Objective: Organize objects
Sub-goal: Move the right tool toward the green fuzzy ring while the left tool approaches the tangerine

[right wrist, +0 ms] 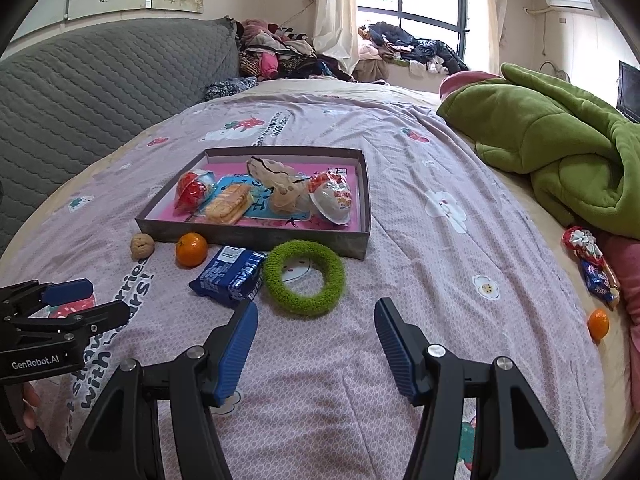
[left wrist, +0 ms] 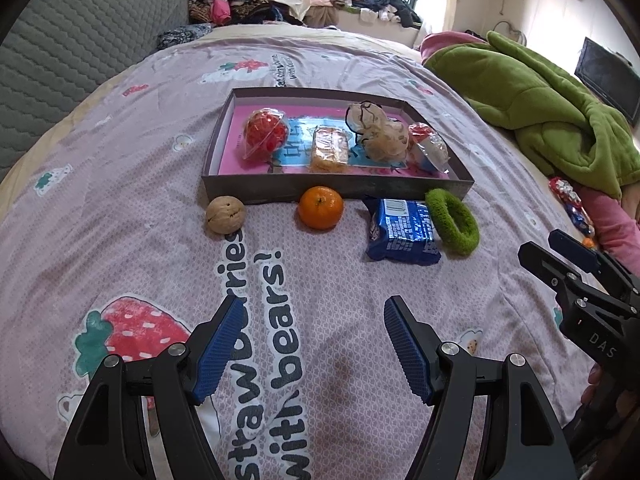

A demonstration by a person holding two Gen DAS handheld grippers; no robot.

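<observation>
We held the left gripper and the right gripper low over the bed, side by side; the fingers of each stood well apart with nothing between them. Beyond them, on the pink strawberry-print cover, four loose things lay in a row just in front of a shallow grey box: from left to right a walnut, an orange, a blue snack packet and a green fuzzy ring resting against the packet's right edge. Inside the box lay a red wrapped ball, a biscuit pack, a beige soft toy and a wrapped cup. Farther right lay a green blanket; clothes were heaped by the window.
</observation>
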